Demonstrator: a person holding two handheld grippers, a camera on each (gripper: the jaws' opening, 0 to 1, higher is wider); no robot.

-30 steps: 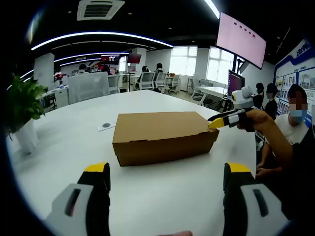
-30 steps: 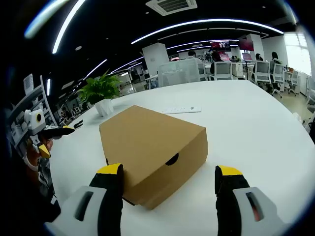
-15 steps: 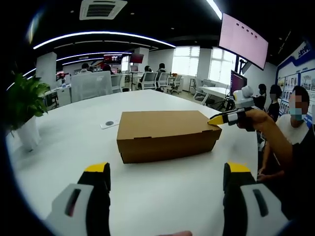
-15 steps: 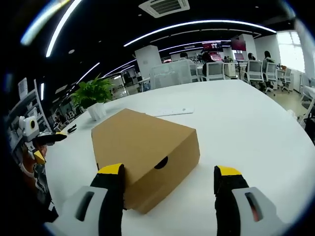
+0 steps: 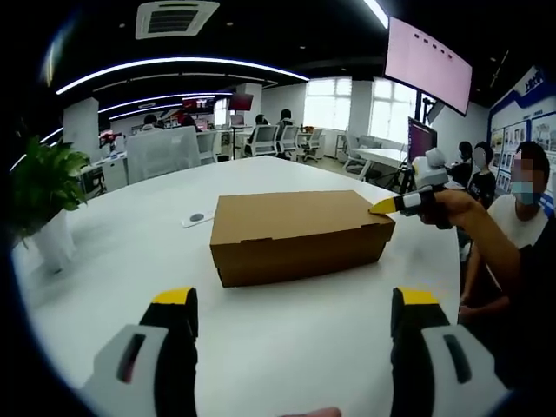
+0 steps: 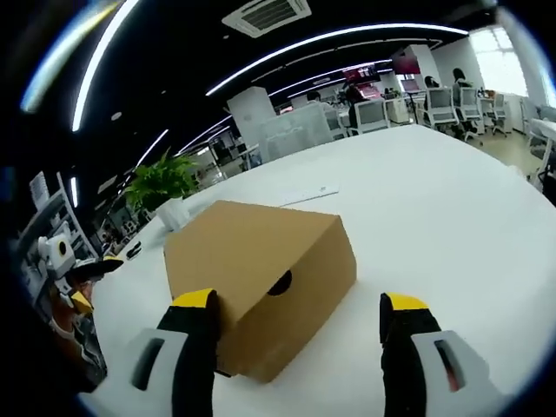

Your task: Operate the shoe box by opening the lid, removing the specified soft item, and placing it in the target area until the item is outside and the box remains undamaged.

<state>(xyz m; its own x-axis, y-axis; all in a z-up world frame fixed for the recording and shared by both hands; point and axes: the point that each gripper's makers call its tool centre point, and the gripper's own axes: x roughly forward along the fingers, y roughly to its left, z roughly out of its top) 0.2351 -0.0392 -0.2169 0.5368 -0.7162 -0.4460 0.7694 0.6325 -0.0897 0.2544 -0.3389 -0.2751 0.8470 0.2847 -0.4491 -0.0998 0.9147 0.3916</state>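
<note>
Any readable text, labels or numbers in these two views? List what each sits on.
No text can be read in these views.
Shoe box: plain brown cardboard, no print or label visible.
Wall posters: print is there, too small and blurred to read.
Hanging screen: pale pink, marks too small to read.
Flat white item beyond the box: a dark round mark, no legible text.

Left gripper (image 5: 291, 339): two broad jaws, black inner faces, pale grey outer shells, each with a dark oblong slot; yellow caps at the tips. Right gripper (image 6: 298, 347): same build, black jaws, yellow tips, grey shells with dark slots, a reddish mark in the right-hand slot. Seen from the left gripper view, the right gripper (image 5: 393, 205) shows a slim black body ending in a yellow point.
</note>
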